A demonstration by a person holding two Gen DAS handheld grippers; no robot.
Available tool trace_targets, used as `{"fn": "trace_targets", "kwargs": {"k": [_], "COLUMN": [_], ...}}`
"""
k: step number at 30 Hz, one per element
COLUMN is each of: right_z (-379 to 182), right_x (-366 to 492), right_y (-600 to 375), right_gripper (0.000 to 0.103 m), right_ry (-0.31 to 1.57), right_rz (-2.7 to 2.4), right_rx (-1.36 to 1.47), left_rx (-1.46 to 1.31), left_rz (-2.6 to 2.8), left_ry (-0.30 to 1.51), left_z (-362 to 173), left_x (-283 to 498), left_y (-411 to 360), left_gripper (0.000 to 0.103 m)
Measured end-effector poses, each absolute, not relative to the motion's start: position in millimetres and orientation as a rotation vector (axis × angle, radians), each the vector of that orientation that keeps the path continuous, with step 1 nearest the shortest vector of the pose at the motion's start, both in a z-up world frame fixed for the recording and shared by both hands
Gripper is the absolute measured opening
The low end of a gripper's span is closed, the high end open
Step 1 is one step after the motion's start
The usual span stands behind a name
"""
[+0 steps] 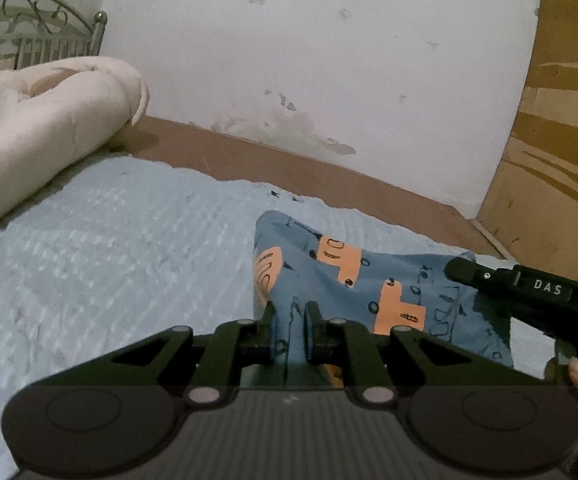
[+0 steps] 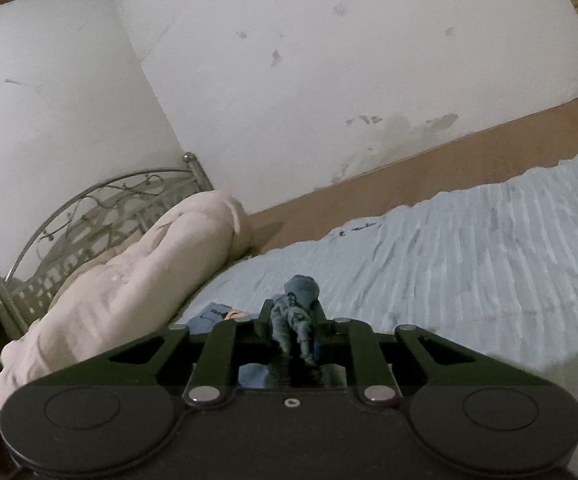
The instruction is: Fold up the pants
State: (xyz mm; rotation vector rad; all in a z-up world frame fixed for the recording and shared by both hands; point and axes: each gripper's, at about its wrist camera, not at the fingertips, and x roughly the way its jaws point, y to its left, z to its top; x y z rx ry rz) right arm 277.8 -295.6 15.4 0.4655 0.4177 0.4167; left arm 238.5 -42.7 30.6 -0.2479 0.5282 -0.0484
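Left wrist view: left gripper [image 1: 291, 322] clamped on blue patterned pants [image 1: 369, 280], lower centre. Right gripper [image 2: 292, 318] likewise pinching bunched cloth. Early stage, judging: no finished fold visible yet.

The light blue bedspread [image 1: 109, 248] lies bare and open to the left. A rolled cream quilt [image 1: 41, 128] blocks the head end before the metal headboard [image 1: 37, 28]. A wooden cabinet [image 1: 561, 140] closes the far right.

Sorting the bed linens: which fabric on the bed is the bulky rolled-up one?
The cream comforter, bunched in a thick roll by the metal headboard. The light blue bedspread lies flat, and the patterned pants are lifted.
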Motion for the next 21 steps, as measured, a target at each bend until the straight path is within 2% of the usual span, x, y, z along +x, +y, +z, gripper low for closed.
{"fn": "trace_targets", "kwargs": {"k": [11, 21], "right_z": [-11, -22], "right_x": [319, 323], "right_y": [-280, -279], "right_gripper": [0.016, 0.017], "right_ry": [0.513, 0.541], "right_rz": [0.328, 0.3], "right_rx": [0.488, 0.487], "left_rx": [-0.254, -0.24], "left_rz": [-0.033, -0.027], "left_ry": [0.649, 0.666], "left_z": [-4, -6], "left_x": [276, 276], "left_y": [-46, -45], "left_gripper": [0.013, 0.014]}}
